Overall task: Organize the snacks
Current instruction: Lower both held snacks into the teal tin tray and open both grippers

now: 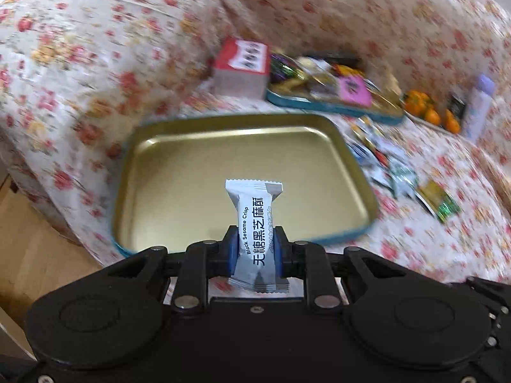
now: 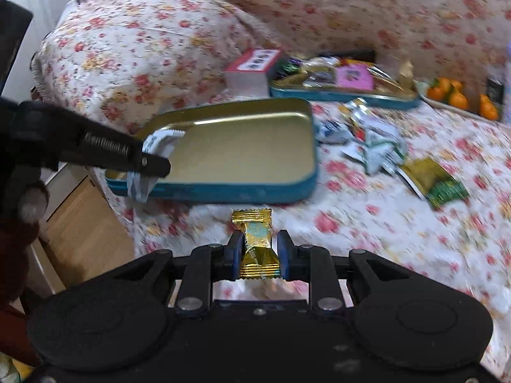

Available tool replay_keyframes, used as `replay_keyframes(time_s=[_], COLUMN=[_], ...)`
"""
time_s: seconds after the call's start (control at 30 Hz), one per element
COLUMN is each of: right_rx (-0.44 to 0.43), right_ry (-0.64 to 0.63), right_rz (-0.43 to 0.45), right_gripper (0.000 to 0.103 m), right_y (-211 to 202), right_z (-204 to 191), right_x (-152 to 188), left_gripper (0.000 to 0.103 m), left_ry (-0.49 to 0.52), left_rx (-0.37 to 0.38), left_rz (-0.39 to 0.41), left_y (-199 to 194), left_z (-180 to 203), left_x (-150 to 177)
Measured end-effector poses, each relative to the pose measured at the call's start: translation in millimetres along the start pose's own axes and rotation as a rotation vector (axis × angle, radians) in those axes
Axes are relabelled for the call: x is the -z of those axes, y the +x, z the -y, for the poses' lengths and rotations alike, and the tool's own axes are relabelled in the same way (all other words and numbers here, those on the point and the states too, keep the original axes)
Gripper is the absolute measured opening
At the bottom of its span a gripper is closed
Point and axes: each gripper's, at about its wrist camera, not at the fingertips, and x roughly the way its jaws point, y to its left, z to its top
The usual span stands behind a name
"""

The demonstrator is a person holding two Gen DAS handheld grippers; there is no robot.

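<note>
sofa cover (image 1: 95,32): a floral cloth is spread over the whole seat, and everything is laid on it.
empty tin (image 1: 153,172): a gold-lined, blue-sided tray is seen at the centre of the left wrist view; nothing is held in it yet.
full tin (image 1: 335,107): a second blue tin sits at about 1 o'clock from the empty one, well filled with mixed wrapped snacks — a red box (image 1: 242,67) is set just beside it at its 9 o'clock.
loose pile (image 2: 370,137): scattered packets are left on the cloth at 3 o'clock of the empty tin.
step in hand: two sweets are judged to be in transit to the empty tin.
left gripper (image 1: 255,247): clenched on a grey sesame crisp packet (image 1: 255,220), carried above the tin's near edge.
right gripper (image 2: 258,250): clamped on a gold candy (image 2: 255,239), short of the tin at its 6 o'clock.
next move: each sweet is to be brought over the gold floor, lowered and released — without the two grippers colliding.
</note>
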Motion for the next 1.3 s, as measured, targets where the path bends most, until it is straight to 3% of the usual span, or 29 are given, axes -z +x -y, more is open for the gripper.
replay_keyframes(time_s=[0.33, 0.63, 1.0, 1.3], right_rx=[0.001, 0.04, 0.126, 0.137], right_ry=[-0.061, -0.001, 0.011, -0.004], right_rz=[0.048, 0.052, 0.056, 0.031], right_gripper=[0.025, 0.024, 0.025, 0.025], right_y=[28, 64, 94, 104], right_z=[-25, -28, -39, -44], right_x=[-48, -81, -82, -79], left_gripper=[0.029, 0.029, 0.03, 0.03], left_ry=[-0.039, -0.124, -0.149, -0.19], left_rx=[-0.086, -0.063, -0.037, -0.027], left_rz=[0.003, -0.056, -0.077, -0.08], left_y=[33, 57, 59, 55], left_z=[-53, -77, -85, -93], left_x=[-31, -25, -23, -25])
